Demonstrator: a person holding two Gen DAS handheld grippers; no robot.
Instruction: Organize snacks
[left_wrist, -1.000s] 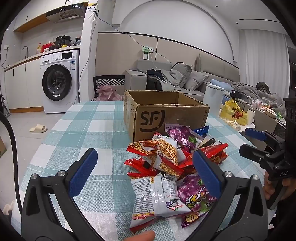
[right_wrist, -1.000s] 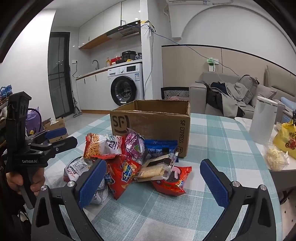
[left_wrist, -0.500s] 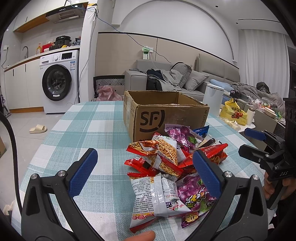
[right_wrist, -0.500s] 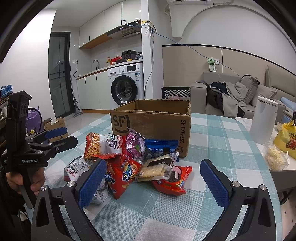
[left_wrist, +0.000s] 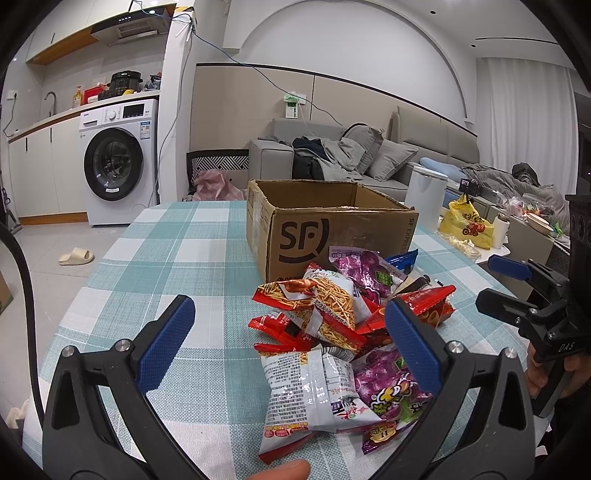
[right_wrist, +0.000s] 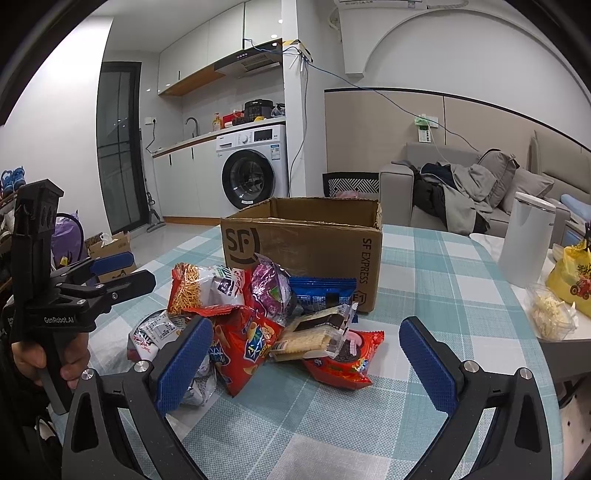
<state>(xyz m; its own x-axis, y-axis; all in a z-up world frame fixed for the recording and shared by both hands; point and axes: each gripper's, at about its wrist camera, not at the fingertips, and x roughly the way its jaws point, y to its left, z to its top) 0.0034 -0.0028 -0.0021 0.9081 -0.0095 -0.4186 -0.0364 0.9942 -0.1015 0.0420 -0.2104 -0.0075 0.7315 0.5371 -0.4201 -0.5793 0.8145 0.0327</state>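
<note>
A pile of snack bags (left_wrist: 343, 325) lies on the checked tablecloth in front of an open cardboard SF box (left_wrist: 325, 225). The pile holds a white bag (left_wrist: 314, 395), purple bags (left_wrist: 384, 387) and red bags. It also shows in the right wrist view (right_wrist: 258, 317), with the box (right_wrist: 306, 240) behind it. My left gripper (left_wrist: 288, 347) is open and empty, just short of the pile. My right gripper (right_wrist: 303, 362) is open and empty, facing the red cookie pack (right_wrist: 343, 358).
A white canister (right_wrist: 524, 240), a yellow bag (right_wrist: 572, 277) and a clear tub (right_wrist: 550, 314) stand at the table's right side. Each gripper shows in the other's view: the right one (left_wrist: 517, 288) and the left one (right_wrist: 107, 273). A sofa and a washing machine stand behind.
</note>
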